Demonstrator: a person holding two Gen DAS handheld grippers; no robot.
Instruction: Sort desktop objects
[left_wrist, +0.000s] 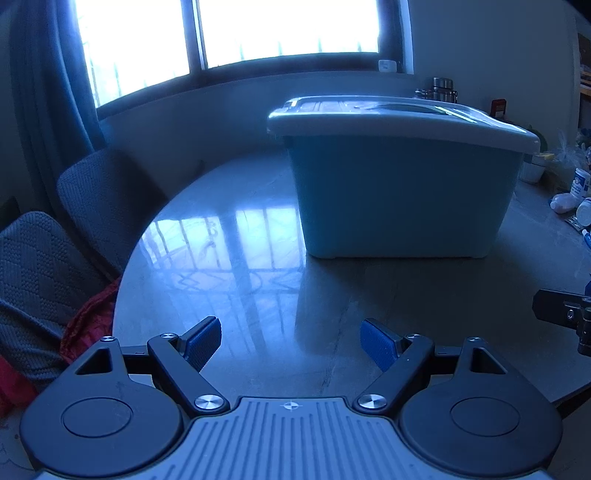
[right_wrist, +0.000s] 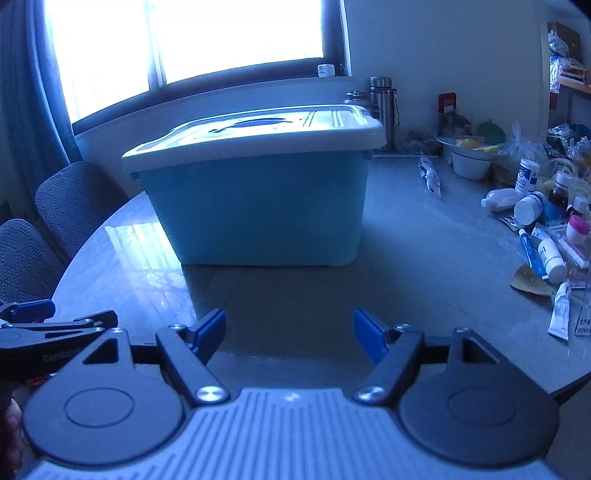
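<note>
A light blue storage box (left_wrist: 399, 199) with a pale closed lid (left_wrist: 399, 118) stands on the round marble table (left_wrist: 236, 266); the right wrist view shows the same box (right_wrist: 258, 214) straight ahead. My left gripper (left_wrist: 291, 341) hovers open over the near table, nothing between its blue pads. My right gripper (right_wrist: 290, 334) is open too, empty, short of the box. Medicine bottles (right_wrist: 532, 208), tubes (right_wrist: 561, 314) and packets lie scattered at the table's right. The right gripper's tip (left_wrist: 565, 314) shows at the left view's right edge.
Two grey fabric chairs (left_wrist: 92, 199) stand at the table's left with a red cloth (left_wrist: 92, 325) beside them. Steel flasks (right_wrist: 384, 103), a white bowl (right_wrist: 471, 162) and plastic bags sit behind the box on the right. A window and blue curtain lie beyond.
</note>
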